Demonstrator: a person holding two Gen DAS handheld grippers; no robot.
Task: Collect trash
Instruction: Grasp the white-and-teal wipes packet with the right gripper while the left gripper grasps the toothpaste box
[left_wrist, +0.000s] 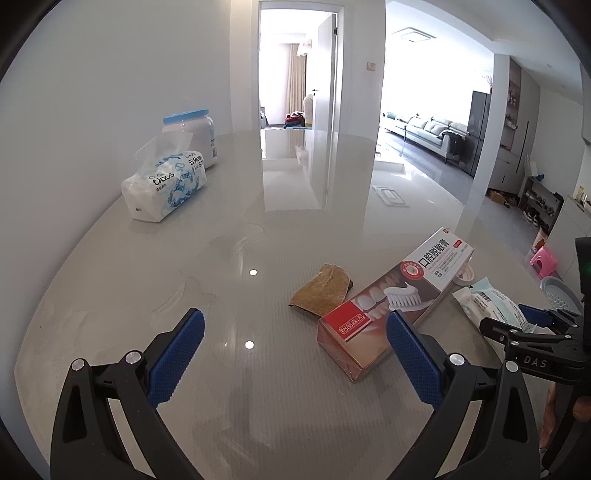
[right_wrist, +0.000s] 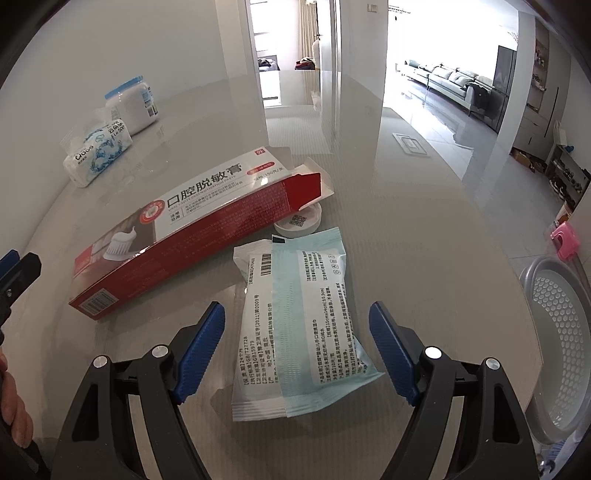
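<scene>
A red and white toothpaste box (right_wrist: 192, 229) lies on the glossy table, its far flap open. A pale blue and white wipes packet (right_wrist: 295, 325) lies flat beside it, and my right gripper (right_wrist: 297, 332) stands open with the packet between its blue pads, not pressed. A small white lid (right_wrist: 299, 223) sits under the box's open end. In the left wrist view my left gripper (left_wrist: 295, 332) is open just short of the toothpaste box (left_wrist: 391, 299), with a brown scrap (left_wrist: 321, 293) lying left of the box. The right gripper (left_wrist: 532, 325) shows at the right edge over the packet (left_wrist: 491, 302).
A tissue pack (left_wrist: 162, 181) and a white jar with a blue lid (left_wrist: 195, 136) stand at the table's far left by the wall. A grey perforated basket (right_wrist: 557, 350) sits off the table's right edge, near a pink stool (right_wrist: 563, 238). A hand (right_wrist: 13, 406) shows at the left edge.
</scene>
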